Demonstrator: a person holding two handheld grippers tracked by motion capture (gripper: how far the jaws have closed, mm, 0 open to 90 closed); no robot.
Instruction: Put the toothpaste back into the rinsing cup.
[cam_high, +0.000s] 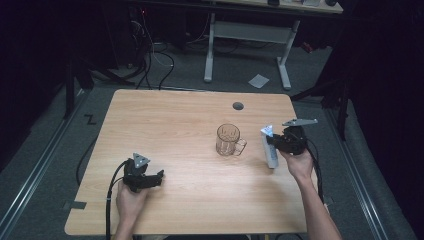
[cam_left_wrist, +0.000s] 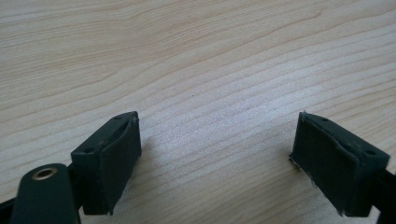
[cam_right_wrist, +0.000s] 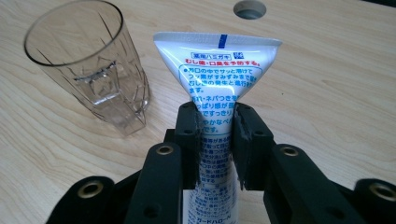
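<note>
A: We begin at the left. What is the left gripper (cam_high: 150, 178) doing?

B: It rests low over the bare worktop (cam_high: 175, 125), near the front edge. Its jaws stand wide apart and there is nothing between them; in the left gripper view I see only wood grain under the pads.

A: And in the middle?

B: There stands a clear glass mug (cam_high: 229, 140) with a handle, upright, and it looks empty. It is well apart from the left gripper and near the right one.

A: Then the right side?

B: The right gripper (cam_right_wrist: 217, 135) has its jaws clamped on a white toothpaste tube (cam_right_wrist: 217, 70), around the middle of the body. The flat crimped end points away from the hand, toward the mug. In the high view the tube (cam_high: 270, 147) is just beside the mug, on its right.

A: So which step is this?

B: I think the tube is already grasped, and the carrying toward the mug is the step in hand. The next move probably needs to lift the tube above the rim, bring it over the opening and lower it inside without knocking the mug, because the mug is light.
</note>
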